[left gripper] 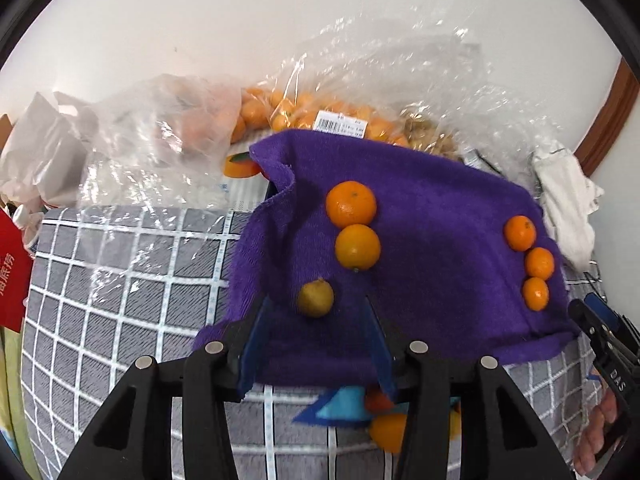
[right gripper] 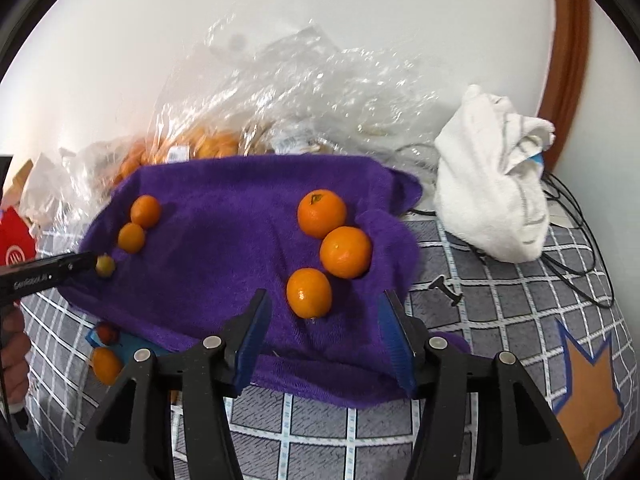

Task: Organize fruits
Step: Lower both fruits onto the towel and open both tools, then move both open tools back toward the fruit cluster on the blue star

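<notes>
Six fruits are sitting on the purple towel (left gripper: 440,216), in two columns. Your left hand-held gripper (left gripper: 316,312) is hanging spread just short of the small yellowish fruit (left gripper: 315,297), which is lying under two oranges (left gripper: 351,205). Your right hand-held gripper (right gripper: 324,312) is hovering spread too, its fingers flanking the nearest orange (right gripper: 309,293) of its own column of three. To my eye you're lining things up, so be nudging gently: round fruit on soft towel probably rolls. More fruit (left gripper: 386,432) is waiting off the towel's near edge.
</notes>
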`<state>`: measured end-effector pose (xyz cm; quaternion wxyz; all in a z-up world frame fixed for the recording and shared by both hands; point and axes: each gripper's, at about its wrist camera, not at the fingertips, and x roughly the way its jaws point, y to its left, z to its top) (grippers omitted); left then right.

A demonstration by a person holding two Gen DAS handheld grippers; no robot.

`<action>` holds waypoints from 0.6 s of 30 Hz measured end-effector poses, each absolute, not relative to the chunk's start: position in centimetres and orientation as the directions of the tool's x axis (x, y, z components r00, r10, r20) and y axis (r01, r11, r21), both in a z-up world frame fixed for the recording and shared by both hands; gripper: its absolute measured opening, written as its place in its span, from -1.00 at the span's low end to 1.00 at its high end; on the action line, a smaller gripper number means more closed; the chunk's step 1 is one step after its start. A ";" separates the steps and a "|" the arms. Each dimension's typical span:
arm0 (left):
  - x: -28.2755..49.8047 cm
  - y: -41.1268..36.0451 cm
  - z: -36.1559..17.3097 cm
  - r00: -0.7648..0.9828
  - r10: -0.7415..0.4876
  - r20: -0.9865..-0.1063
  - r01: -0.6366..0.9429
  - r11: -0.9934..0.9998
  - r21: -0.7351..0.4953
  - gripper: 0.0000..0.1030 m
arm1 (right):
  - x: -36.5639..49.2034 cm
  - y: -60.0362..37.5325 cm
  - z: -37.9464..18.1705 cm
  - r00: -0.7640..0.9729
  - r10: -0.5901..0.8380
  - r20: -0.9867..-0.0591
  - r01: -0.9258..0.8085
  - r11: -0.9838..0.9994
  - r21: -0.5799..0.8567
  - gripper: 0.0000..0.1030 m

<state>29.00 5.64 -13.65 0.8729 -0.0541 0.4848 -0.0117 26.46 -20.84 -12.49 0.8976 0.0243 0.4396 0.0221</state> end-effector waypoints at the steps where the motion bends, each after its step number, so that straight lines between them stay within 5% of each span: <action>1: 28.5 5.7 -13.3 0.536 -0.071 -0.841 -0.032 0.994 -0.104 -0.13 | 26.1 -20.8 -12.0 0.622 0.052 -0.782 -0.014 0.998 0.056 0.07; 18: 20.9 10.2 -10.9 0.599 -0.041 -0.799 -0.088 0.989 -0.117 -0.13 | 22.1 -17.0 -11.1 0.617 0.113 -0.779 -0.081 0.993 0.080 0.06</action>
